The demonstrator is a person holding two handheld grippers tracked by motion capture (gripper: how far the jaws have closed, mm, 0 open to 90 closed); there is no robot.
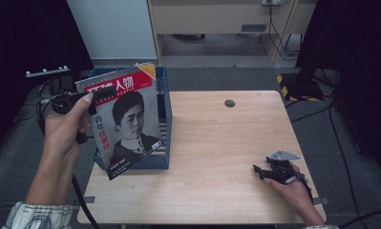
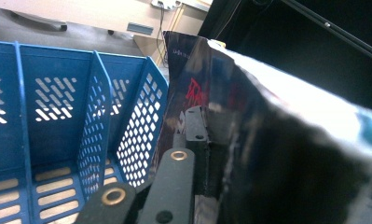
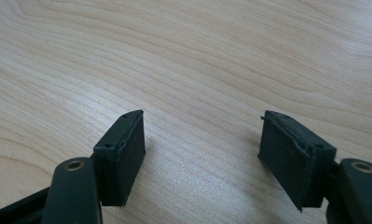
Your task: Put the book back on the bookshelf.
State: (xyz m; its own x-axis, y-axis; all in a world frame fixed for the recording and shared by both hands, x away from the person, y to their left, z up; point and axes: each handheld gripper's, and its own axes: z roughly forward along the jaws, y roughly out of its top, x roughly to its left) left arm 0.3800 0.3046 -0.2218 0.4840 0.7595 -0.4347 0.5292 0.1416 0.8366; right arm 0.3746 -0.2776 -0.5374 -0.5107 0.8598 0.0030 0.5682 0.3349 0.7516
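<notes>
Setting: wooden table [image 1: 212,143] on a grey floor, with pale cabinets and trailing cables behind it.
Container: blue file rack [image 1: 163,119] standing at the table's left edge, its perforated walls and dividers splitting it into upright compartments.
Rack contents: in the left gripper view the rack [image 2: 58,107] shows open compartments with slotted floors and nothing in the ones in sight; the high view shows a striped edge inside, just behind the magazine, too hidden to name.
Magazine: glossy issue [image 1: 123,121] with a red masthead and a black-and-white portrait on the cover, held upright and slightly tilted in front of the rack, its lower corner hanging past the table's near left edge.
Left gripper: the left gripper [image 1: 90,95] is clamped on the magazine's upper left edge; in its own view the cover [image 2: 277,140] curves away close to the lens, just right of the rack's end wall.
Right gripper: the right gripper [image 1: 260,171] rests low at the table's near right corner, well apart from the rack, jaws standing apart over bare wood [image 3: 197,70] with nothing between them.
</notes>
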